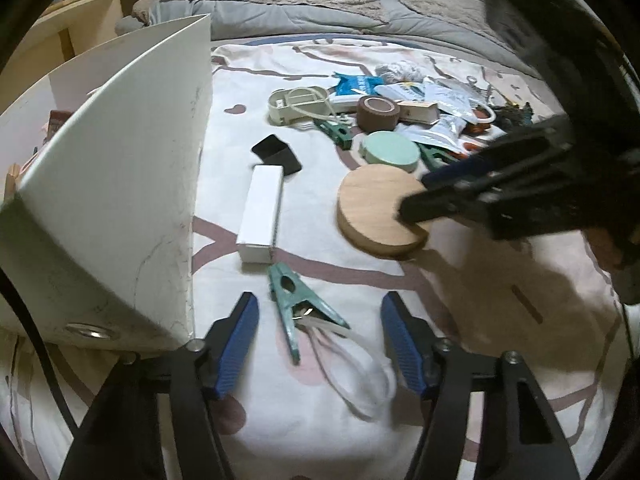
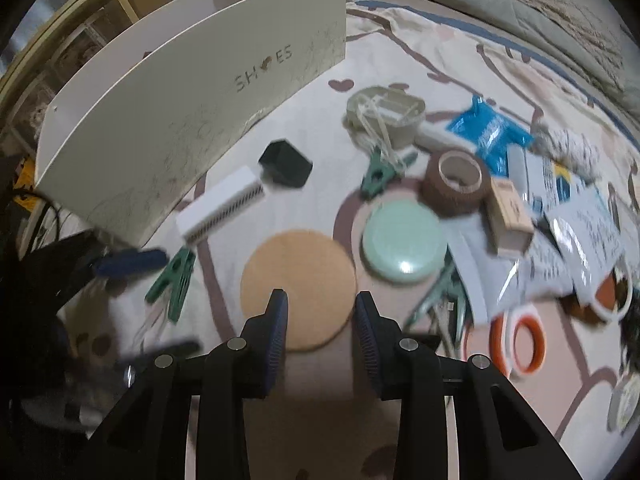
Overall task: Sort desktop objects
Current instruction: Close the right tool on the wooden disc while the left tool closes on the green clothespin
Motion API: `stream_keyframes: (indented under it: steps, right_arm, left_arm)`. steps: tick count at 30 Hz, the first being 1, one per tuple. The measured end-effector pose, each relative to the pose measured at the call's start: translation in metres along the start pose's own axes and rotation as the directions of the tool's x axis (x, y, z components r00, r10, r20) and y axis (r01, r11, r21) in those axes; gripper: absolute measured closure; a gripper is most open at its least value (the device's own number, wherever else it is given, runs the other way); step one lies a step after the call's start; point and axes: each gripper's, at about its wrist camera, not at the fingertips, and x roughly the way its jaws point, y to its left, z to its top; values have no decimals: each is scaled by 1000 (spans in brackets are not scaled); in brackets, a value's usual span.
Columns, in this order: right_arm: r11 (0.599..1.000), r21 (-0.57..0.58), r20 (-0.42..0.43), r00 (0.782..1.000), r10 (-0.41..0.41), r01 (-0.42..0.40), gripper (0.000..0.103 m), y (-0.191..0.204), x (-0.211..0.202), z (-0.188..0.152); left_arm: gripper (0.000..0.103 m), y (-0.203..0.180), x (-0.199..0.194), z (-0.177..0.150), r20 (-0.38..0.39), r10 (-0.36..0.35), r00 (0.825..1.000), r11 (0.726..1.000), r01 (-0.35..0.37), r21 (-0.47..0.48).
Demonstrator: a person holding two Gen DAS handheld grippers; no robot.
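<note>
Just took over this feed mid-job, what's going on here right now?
A person is sorting clutter spread on a bedsheet beside a white shoe box. The right hand-held gripper is open, its fingers reaching over the near edge of the round wooden coaster, not closed on it. The left hand-held gripper is open around a green clothespin with a white loop. Tape rolls, packets and a mint round case lie unsorted.

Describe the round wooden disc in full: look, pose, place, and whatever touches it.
The wooden disc is a flat, thick, round slab of pale wood with a plain top and a smooth edge, much like a coaster. It lies flat on the patterned cloth, right next to the mint green round lid. The right gripper is open, with its fingers over the disc's near edge; from the left wrist view a fingertip overlaps the rim, though contact is unclear.
</note>
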Motion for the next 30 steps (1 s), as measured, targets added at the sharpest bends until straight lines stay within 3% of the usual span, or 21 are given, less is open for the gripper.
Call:
stream_keyframes:
  steps: [6,13,18,30]
  right_arm:
    - [999,45,61,998,2,-5,68,-2,-12,15]
    - [997,77,127,992,-15,6,68,2,-11,46]
    - [997,74,114,993,-20,12,68,7,-2,47]
    - [996,77,37,999,-39,36,68,5,31,54]
  left_arm:
    - [47,2,-1,2,5,7,1000,1000,-7,-15]
    - [64,-1,2,2,-5,-16,1000,1000,16,-3]
    - [75,-2,2,1,-9,-50,999,999,50,4]
    - [76,-25,-8,-16,-27,-164,986,985,165,57]
